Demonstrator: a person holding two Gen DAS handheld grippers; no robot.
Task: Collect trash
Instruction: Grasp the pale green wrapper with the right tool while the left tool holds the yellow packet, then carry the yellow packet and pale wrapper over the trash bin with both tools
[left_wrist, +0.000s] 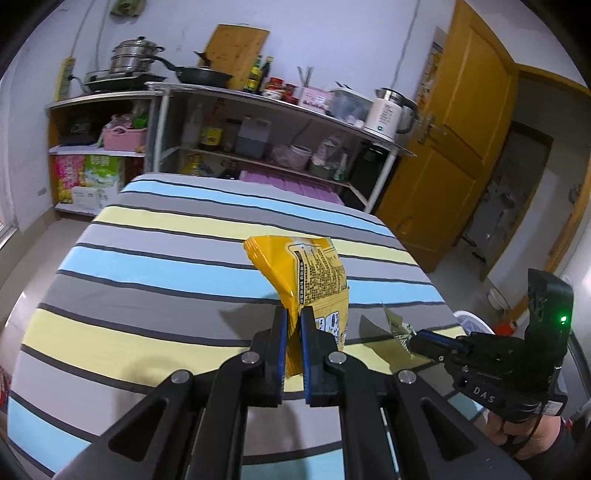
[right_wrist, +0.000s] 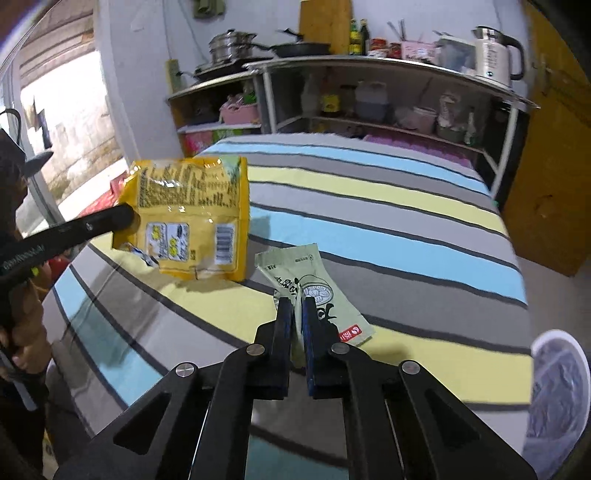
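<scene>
My left gripper (left_wrist: 293, 314) is shut on a yellow snack bag (left_wrist: 314, 280) and holds it upright above the striped table cloth (left_wrist: 147, 266). The same bag shows in the right wrist view (right_wrist: 192, 218), held up at the left by the left gripper (right_wrist: 125, 218). My right gripper (right_wrist: 297, 304) is shut on a pale green wrapper (right_wrist: 314, 291), lifted just over the cloth (right_wrist: 406, 236). In the left wrist view the right gripper (left_wrist: 415, 341) is at the right edge with the green wrapper (left_wrist: 397, 326) at its tip.
A white bin with a dark liner (right_wrist: 557, 387) stands beside the table at the right; its rim shows in the left wrist view (left_wrist: 474, 325). Kitchen shelves (left_wrist: 258, 122) with pots, bottles and a kettle (left_wrist: 388, 110) stand behind the table. A wooden door (left_wrist: 454, 147) is at the right.
</scene>
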